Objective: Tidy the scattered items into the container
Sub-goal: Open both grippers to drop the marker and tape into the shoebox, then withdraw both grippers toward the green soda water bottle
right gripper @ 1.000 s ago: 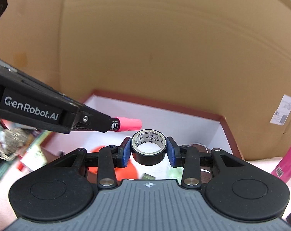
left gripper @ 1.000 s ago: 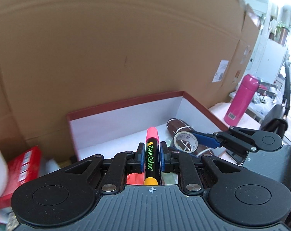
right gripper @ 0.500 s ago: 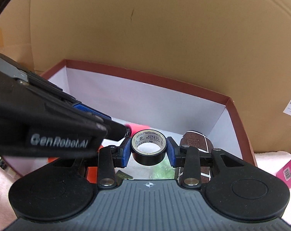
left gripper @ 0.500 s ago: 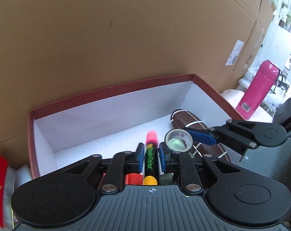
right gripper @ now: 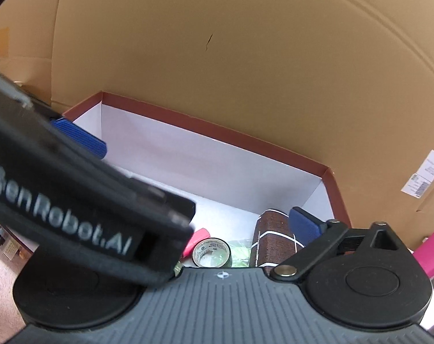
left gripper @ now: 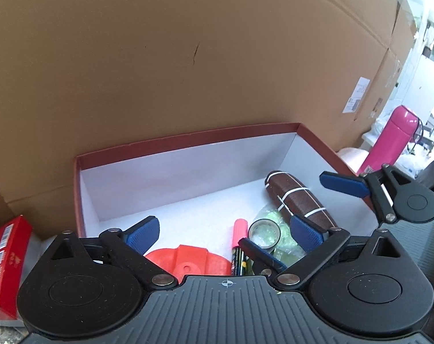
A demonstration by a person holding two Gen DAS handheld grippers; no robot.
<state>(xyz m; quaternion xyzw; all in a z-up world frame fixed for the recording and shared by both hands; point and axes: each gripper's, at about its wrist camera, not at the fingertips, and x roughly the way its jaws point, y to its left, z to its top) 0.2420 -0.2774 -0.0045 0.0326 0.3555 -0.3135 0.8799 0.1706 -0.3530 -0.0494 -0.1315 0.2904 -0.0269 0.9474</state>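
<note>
Left tongs (left gripper: 225, 232): spread wide over the red box, nothing between the blue pads (left gripper: 143, 233); in the right wrist view its black body marked "GenRobot.AI" crosses the left half of the frame.
Right tongs (left gripper: 295, 222): spread as well, empty; one blue pad (left gripper: 343, 185) is above the box's right wall, the other arm reaches low toward the tape. From its own camera only the right pad (right gripper: 303, 225) shows, the left one hidden behind the other tool.
Highlighter marker (left gripper: 238, 246): lies on the box floor, pink cap pointing toward the far wall, black barrel with yellow-green lettering toward the camera; just left of the tape.
Roll of tape (left gripper: 264, 230): lies flat in the box, hole up, beside the marker's cap; touching or overlapping a clear green-tinted plastic wrapper (left gripper: 285, 240).
Brown pouch (left gripper: 297, 197): oblong, with thin white bands, on the floor by the right wall, just beyond the tape.
Orange-red plastic piece (left gripper: 188, 262): flat, near the front of the box, left of the marker.
Container (left gripper: 188, 139): open red box with white inside, standing against a large cardboard carton (left gripper: 188, 57).
Outside the box: a red packet (left gripper: 4, 258) at left, a pink bottle (left gripper: 389, 140) well off to the right.
</note>
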